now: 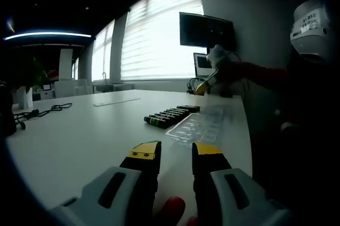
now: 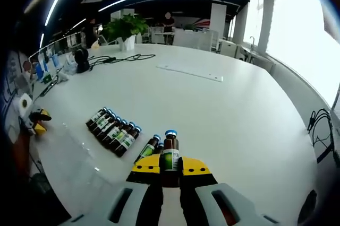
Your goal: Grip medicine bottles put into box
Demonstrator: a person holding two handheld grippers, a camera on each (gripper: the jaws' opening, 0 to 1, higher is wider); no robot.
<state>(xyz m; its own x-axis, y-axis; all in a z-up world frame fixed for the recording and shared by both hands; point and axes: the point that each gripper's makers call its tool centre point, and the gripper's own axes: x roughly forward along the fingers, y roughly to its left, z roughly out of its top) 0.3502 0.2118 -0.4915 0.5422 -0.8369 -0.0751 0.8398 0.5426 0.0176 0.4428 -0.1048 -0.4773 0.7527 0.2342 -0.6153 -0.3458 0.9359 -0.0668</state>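
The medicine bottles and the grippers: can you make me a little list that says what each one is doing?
right gripper: shut on a medicine bottle, held upright, blue cap on top
left gripper: open, holding nothing, above the white table
row of bottles: lying side by side on the table
clear tray: flat on the table beside the row
one more bottle: lying just left of the held one

in the right gripper view, the held bottle (image 2: 170, 154) is hidden below its label by the right gripper (image 2: 170, 166). at eleven o'clock, the bottle row (image 2: 112, 130) has labels too small to read.
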